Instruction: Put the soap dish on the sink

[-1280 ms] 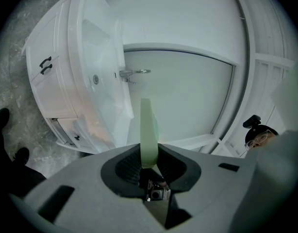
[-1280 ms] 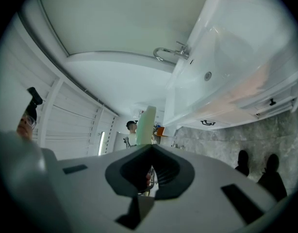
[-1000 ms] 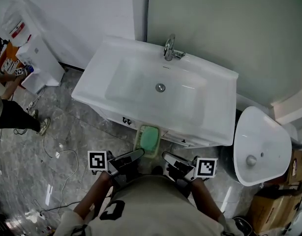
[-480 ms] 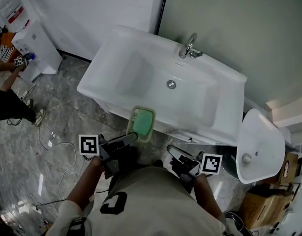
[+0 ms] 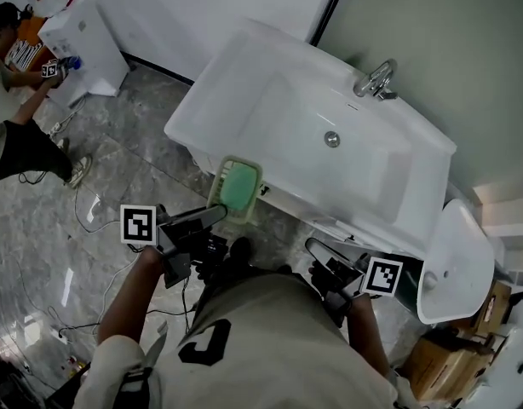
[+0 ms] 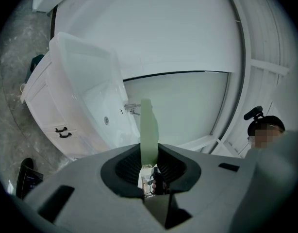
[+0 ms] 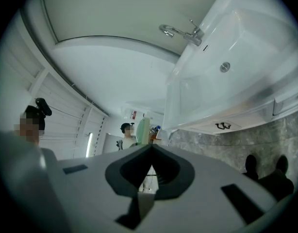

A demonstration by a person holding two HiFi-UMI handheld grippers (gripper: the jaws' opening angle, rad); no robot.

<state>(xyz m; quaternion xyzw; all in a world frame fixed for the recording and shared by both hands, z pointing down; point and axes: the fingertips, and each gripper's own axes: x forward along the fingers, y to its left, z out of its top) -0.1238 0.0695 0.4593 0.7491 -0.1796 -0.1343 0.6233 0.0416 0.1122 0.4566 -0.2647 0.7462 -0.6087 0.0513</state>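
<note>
**Soap dish held just short of the sink**

A grey marble floor [image 5: 117, 173] with loose cables runs under a white sink [image 5: 212, 109] on a cabinet, which stands against a wall that is white on one side and grey-green on the other. A chrome tap [image 5: 376, 79] sits at the sink's back edge, and a 2nd white basin [image 5: 453, 262] stands off to the right. Another person [image 5: 23, 143] sits on the floor in the far left corner.

The left gripper [image 5: 217, 215] has its fingers clamped on the near edge of the green soap dish [image 5: 237, 187], which hangs in the air before the cabinet front and seems not yet to have passed over the sink's rim. The right gripper [image 5: 316, 247] is held low beside it, its fingers together with nothing between them.

The step in hand looks like the carry. To do it well, I'd lift the dish clear of the front rim and pick a flat stretch of ledge rather than the sloping bowl. It should stay level and go down until its base rests fully. Only then should the fingers part, since glossy ceramic could let it slide.
</note>
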